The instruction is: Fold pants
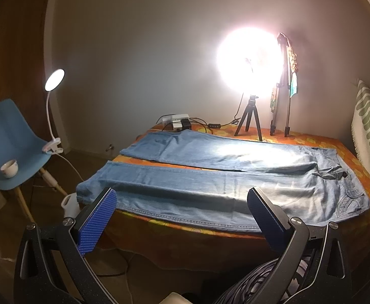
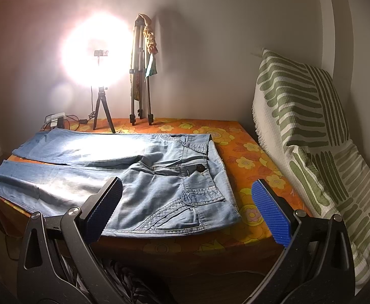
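One pair of light blue denim pants lies flat on the table covered by an orange flowered cloth, two legs spread apart. Left tongs and right tongs both gape wide, empty, before the table's near edge. Two tripods stand behind.

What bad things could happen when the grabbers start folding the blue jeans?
The jeans hang slightly over the near table edge, so a tug by the left gripper might slide them off.

The ring light tripod and its cables stand right behind the far leg; a swung leg could knock them.

The right gripper is open over the waistband; it might pinch the flowered tablecloth too.
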Available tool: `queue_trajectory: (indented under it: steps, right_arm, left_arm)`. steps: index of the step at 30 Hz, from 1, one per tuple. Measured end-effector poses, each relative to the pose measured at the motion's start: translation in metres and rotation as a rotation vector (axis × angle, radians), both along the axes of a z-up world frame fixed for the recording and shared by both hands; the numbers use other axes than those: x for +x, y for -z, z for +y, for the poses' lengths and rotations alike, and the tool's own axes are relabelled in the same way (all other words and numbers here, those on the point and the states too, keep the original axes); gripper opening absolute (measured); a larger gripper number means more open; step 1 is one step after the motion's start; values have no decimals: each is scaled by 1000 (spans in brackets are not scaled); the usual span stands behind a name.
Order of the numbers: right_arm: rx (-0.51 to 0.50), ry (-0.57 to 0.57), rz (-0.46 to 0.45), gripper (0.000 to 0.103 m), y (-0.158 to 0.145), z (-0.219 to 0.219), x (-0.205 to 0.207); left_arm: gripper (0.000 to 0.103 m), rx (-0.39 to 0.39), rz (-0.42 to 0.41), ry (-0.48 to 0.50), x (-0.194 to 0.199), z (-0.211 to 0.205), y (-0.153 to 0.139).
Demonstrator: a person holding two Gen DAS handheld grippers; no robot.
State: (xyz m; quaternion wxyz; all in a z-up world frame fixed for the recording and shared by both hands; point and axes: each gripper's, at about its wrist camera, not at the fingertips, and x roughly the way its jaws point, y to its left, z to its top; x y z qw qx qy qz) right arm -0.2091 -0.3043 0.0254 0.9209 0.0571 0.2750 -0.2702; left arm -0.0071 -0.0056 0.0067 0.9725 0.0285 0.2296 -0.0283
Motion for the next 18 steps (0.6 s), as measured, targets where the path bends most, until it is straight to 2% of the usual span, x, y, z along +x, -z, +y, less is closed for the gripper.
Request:
queue_trajectory:
  steps: [18]
  right_arm:
    - [-1,-1,-3,103,0,0,-1]
  left_arm:
    - [103,7,-9,3,-3,0,-2]
